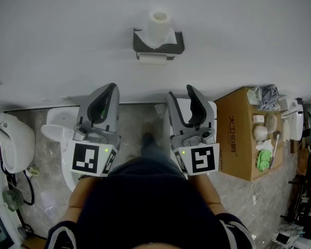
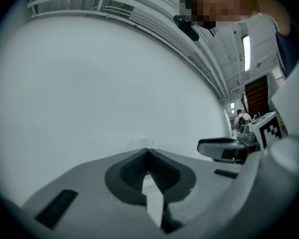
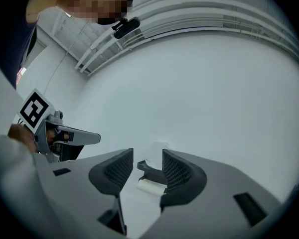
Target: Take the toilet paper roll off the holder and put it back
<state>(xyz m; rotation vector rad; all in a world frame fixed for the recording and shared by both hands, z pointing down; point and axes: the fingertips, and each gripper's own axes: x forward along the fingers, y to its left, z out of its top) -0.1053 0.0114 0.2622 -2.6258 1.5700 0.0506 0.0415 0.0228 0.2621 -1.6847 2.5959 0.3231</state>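
Note:
On the white wall hangs a dark toilet paper holder (image 1: 168, 44). A white roll (image 1: 159, 25) stands upright on top of it, and a second white roll (image 1: 152, 59) shows under its shelf. Both grippers are held level well short of the wall. My left gripper (image 1: 112, 88) is below and left of the holder, its jaws shut with nothing between them (image 2: 148, 153). My right gripper (image 1: 181, 93) is below and right of the holder and stands open. Through its gap (image 3: 147, 156) I see the holder (image 3: 150, 169) and the lower roll (image 3: 149, 185) far ahead, untouched.
A white toilet (image 1: 56, 131) stands on the floor at the left, by a white bin (image 1: 10, 139). At the right is an open cardboard box (image 1: 238, 139) with small items on it, then cluttered shelving (image 1: 306, 201). The person's dark torso fills the bottom of the head view.

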